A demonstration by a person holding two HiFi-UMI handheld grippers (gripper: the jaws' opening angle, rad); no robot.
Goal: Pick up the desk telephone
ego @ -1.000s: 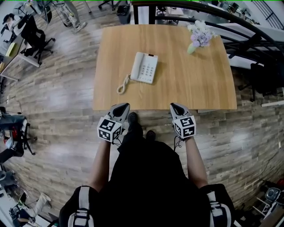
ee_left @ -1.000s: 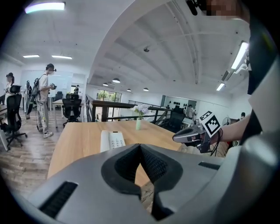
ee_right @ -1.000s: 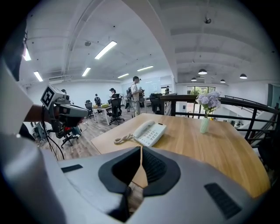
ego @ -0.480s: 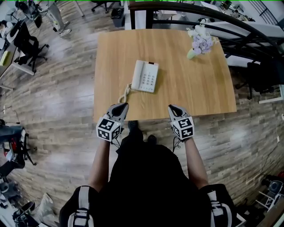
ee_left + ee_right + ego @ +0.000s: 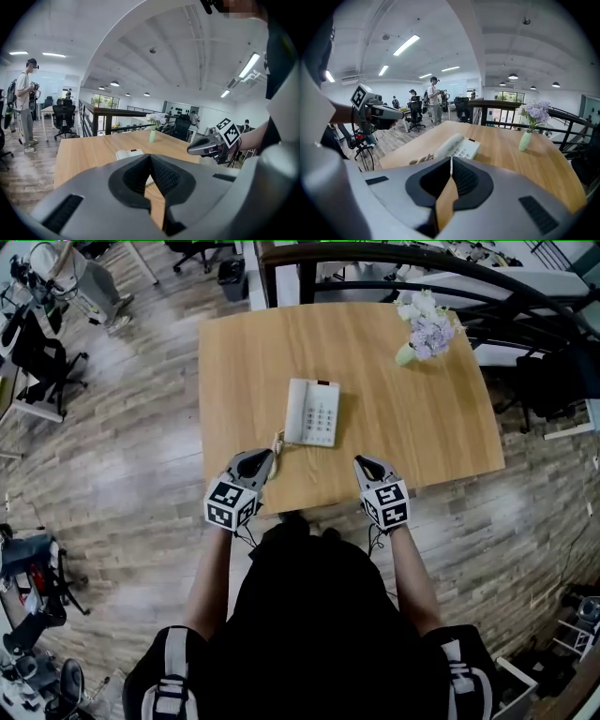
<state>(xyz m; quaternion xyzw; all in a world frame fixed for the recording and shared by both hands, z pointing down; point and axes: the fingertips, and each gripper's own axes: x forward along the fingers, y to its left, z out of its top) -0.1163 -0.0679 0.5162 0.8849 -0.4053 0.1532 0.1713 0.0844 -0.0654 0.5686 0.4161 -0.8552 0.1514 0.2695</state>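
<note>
While flat on the table (image 5: 422, 432), desk telephone (image 5: 319, 414) lengthwise near-to-far; handset (image 5: 294, 412) along left

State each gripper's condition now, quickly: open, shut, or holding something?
Left gripper: shut, empty.
Right gripper: shut, empty.

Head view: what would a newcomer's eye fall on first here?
The white desk telephone lies near the middle of the wooden table, its coiled cord trailing toward the near edge. The left tool and right tool, both shut and empty, hover at that edge. A vase of pale flowers stands at the far right corner.
</note>
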